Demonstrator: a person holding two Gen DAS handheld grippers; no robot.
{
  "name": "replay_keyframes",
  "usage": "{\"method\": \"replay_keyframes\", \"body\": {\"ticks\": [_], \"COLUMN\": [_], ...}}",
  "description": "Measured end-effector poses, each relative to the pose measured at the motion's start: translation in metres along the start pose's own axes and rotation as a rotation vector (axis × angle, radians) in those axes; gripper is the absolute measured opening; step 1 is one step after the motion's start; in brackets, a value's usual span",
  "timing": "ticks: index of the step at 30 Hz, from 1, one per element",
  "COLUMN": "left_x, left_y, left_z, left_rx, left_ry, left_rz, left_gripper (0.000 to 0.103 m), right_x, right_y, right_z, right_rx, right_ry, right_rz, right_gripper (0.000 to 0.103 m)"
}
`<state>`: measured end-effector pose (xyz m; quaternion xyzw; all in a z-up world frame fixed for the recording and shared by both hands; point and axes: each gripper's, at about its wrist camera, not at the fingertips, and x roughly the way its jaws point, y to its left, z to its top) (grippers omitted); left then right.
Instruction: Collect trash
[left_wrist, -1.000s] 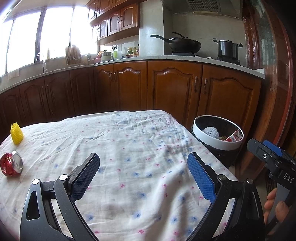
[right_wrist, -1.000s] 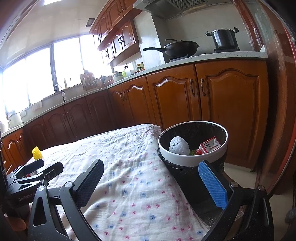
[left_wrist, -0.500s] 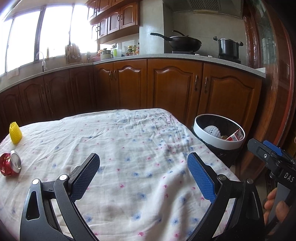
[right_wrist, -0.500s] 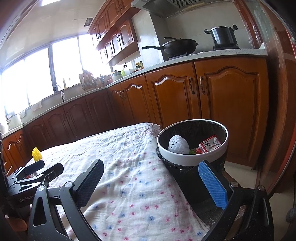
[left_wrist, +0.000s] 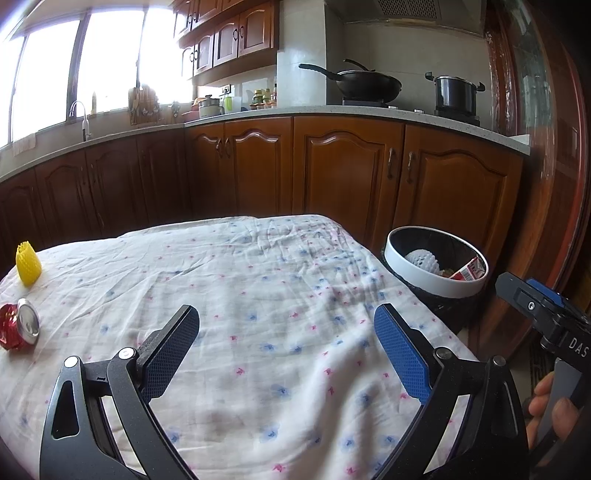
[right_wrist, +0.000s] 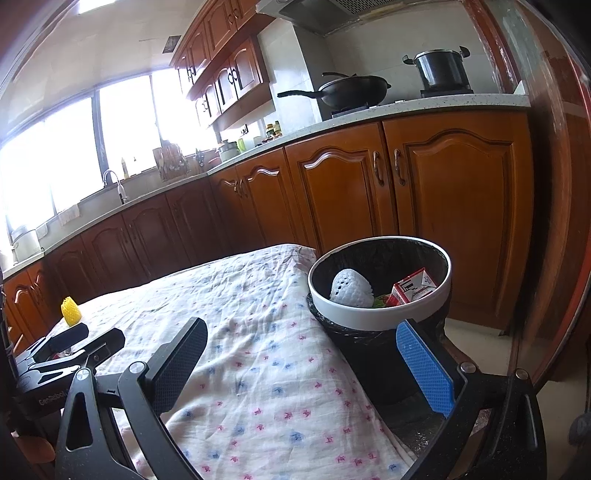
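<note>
I am holding 2 grippers low over the cloth (left_wrist: 280, 295), neither carrying anything. Nearest, the left gripper (left_wrist: 286, 347) is spread wide with nothing between its pads; the right gripper (right_wrist: 301, 363) is likewise released, its blue pad overlapping the bin (right_wrist: 380, 321) in the right wrist view.

Mid-distance, at the cloth's far left: the can (left_wrist: 18, 326), red and crushed, is lying on its side. Its long axis runs roughly left-right across the left view, with the silver end facing right, toward the gripper. Just beyond it the yellow net (left_wrist: 28, 264) is standing upright, open mouth upward, long axis vertical; the 2 items are near each other but apart.

Farther right, off the table edge, the bin is already holding a white net (right_wrist: 351, 290) and a red carton (right_wrist: 413, 290).

Judgement: the step in hand is reaching left for 1 of the 2 remaining items, probably the can. To do it well, I would be keeping the left pads fully apart, approaching from the right, and closing across the can's crumpled body, not along its axis, since the smooth lid may slip. Pressing low risks pinching cloth.
</note>
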<state>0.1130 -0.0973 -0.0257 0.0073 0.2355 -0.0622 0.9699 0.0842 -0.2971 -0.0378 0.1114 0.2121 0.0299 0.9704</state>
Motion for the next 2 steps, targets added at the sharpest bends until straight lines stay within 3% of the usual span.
{"method": "replay_keyframes", "body": {"ticks": [2], "left_x": [0.0015], "left_y": [0.0007], "left_z": [0.0006], "left_rx": [-0.004], "left_ry": [0.004], "left_rz": [-0.007], "left_gripper": [0.098], "right_x": [-0.0005], "right_y": [-0.0004], "right_z": [0.0009], "right_rx": [0.000], "right_ry": [0.001], "right_rz": [-0.002], "right_gripper": [0.103]}}
